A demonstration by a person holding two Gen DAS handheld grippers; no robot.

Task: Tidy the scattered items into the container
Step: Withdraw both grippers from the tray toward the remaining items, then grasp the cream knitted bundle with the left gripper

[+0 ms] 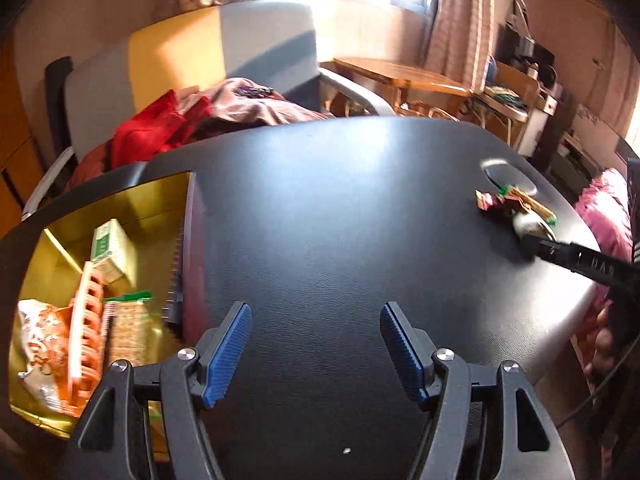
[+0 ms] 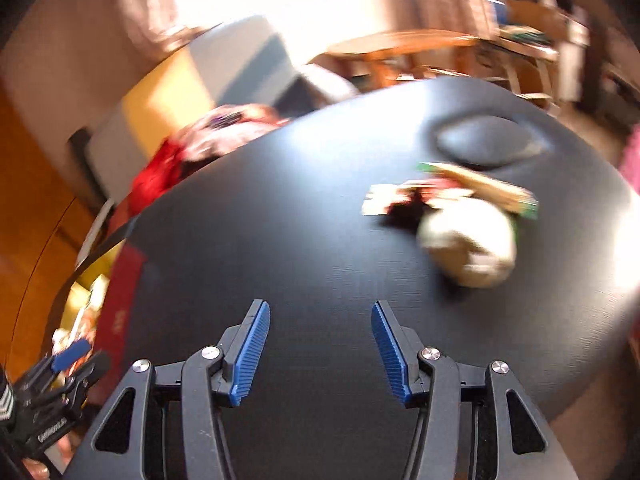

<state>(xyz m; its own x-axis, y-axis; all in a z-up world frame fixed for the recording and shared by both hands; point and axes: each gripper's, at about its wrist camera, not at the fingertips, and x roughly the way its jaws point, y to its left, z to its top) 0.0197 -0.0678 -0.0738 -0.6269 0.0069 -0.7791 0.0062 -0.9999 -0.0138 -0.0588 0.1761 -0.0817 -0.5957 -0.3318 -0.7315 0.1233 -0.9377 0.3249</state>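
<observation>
A gold-lined box with a dark red wall (image 1: pixel 120 200) sits at the table's left edge, holding a green-white carton (image 1: pixel 110 252), an orange plastic rack (image 1: pixel 86 332) and snack packets (image 1: pixel 38 344). My left gripper (image 1: pixel 316 316) is open and empty beside it. At the far right lie a small red wrapper (image 1: pixel 485 201), a long green-ended packet (image 1: pixel 530 202) and a whitish pouch (image 1: pixel 526 224). In the blurred right wrist view my right gripper (image 2: pixel 320 316) is open and empty, short of the pouch (image 2: pixel 468 244) and the packet (image 2: pixel 488 188). The box wall (image 2: pixel 122 300) shows at left.
The black table (image 1: pixel 340 208) has a shallow oval recess (image 1: pixel 510 178) behind the scattered items. A grey-yellow armchair (image 1: pixel 224 48) with red and pink clothes stands behind it. A wooden table (image 1: pixel 400 72) and cluttered shelves stand at the back right.
</observation>
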